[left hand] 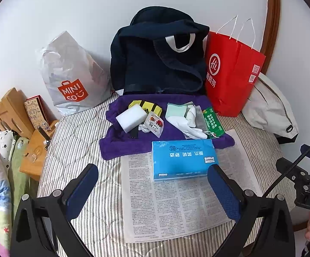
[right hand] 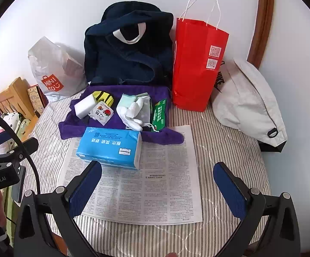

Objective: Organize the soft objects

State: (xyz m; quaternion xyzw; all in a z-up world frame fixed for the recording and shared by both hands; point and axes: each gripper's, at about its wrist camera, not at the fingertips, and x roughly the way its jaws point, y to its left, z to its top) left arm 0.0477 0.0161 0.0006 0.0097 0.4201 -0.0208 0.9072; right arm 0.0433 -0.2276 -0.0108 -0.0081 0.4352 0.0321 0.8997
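Observation:
A blue tissue pack [left hand: 182, 159] [right hand: 110, 146] lies on a newspaper [left hand: 176, 197] [right hand: 146, 182], at the front edge of a purple towel [left hand: 120, 143] [right hand: 77, 124]. On the towel lie a white sponge [left hand: 131, 117] [right hand: 85, 106], a yellow-black sock [left hand: 148, 106] [right hand: 104, 96], a small snack packet [left hand: 155, 124] [right hand: 102, 112], white gloves [left hand: 187, 124] [right hand: 131, 113], a mint pouch [left hand: 176, 109] [right hand: 128, 100] and a green packet [left hand: 212, 122] [right hand: 159, 113]. My left gripper [left hand: 152, 184] is open and empty, just short of the tissue pack. My right gripper [right hand: 157, 182] is open and empty over the newspaper.
Against the wall stand a white Miniso bag [left hand: 73, 77] [right hand: 54, 70], a dark navy bag [left hand: 159, 53] [right hand: 129, 47] and a red paper bag [left hand: 230, 70] [right hand: 197, 64]. A grey-white bag [left hand: 270, 111] [right hand: 249, 105] lies right. A wooden bed frame [left hand: 7, 111] stands left.

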